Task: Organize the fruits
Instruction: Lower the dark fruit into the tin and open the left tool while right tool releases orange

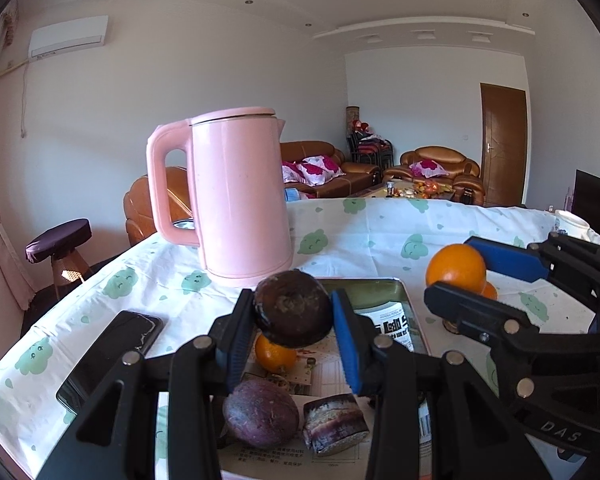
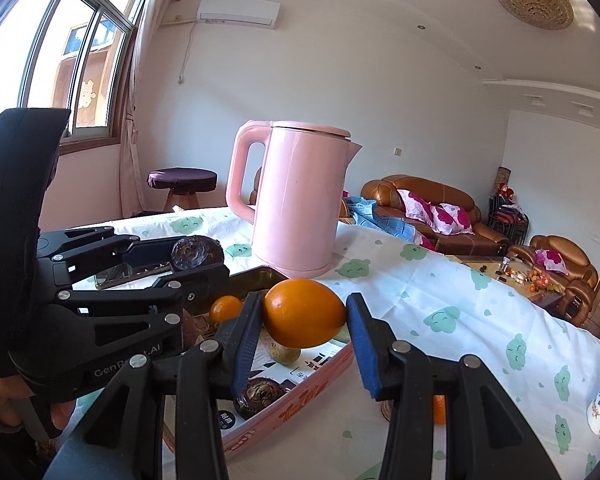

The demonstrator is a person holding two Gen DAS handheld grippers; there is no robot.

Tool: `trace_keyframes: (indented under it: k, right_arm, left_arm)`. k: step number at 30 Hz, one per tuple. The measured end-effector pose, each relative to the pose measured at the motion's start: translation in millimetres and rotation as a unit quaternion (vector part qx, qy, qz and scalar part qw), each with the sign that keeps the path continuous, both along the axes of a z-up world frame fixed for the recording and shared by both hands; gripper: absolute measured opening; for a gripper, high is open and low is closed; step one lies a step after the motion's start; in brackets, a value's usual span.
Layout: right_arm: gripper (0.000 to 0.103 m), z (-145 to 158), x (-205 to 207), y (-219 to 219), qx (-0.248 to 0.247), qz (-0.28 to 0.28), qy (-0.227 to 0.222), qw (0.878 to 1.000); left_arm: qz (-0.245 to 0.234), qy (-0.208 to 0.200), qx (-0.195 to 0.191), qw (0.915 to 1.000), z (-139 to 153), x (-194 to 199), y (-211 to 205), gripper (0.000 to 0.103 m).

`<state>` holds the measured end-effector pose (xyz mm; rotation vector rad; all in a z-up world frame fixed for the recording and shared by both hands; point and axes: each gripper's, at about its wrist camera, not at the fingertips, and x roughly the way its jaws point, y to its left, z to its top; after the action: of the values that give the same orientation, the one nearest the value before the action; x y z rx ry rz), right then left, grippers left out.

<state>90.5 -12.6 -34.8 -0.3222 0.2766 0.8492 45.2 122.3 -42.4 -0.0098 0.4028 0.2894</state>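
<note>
Pink kettle (image 1: 236,192) mid-frame on the counter (image 1: 380,232), tray (image 2: 300,396) lower centre. Right hand-held gripper (image 2: 304,320) clamps an orange (image 2: 304,312) above the tray edge; left hand-held gripper (image 1: 292,312) pinches a dark passion fruit (image 1: 292,308) over the tray. Risk: round fruits slipping from the pads and rolling off.

"GenRobot.AI" stands in pale letters on the black body of the left gripper (image 2: 192,258), seen from the right wrist camera to the left of the right gripper's own fingers. From the left wrist camera, the letters "DAS" can be read on the black frame of the right gripper (image 1: 458,270), low at the right. The printed paper (image 1: 392,328) lining the tray (image 2: 300,396) just beyond the left fingers carries bold Chinese characters, too distorted to read, and the tray's pink outer wall bears red lettering that cannot be made out either
</note>
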Motion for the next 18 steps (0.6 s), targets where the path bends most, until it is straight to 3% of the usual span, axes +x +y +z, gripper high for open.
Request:
trace_keyframes:
  k: [18]
  right_arm:
    - [0.045,-12.9,5.3,19.9,-0.023,0.011,0.021,0.999]
  left_arm:
    - [0.007,0.026,-0.006,0.9996,-6.5,8.6,16.4,0.040]
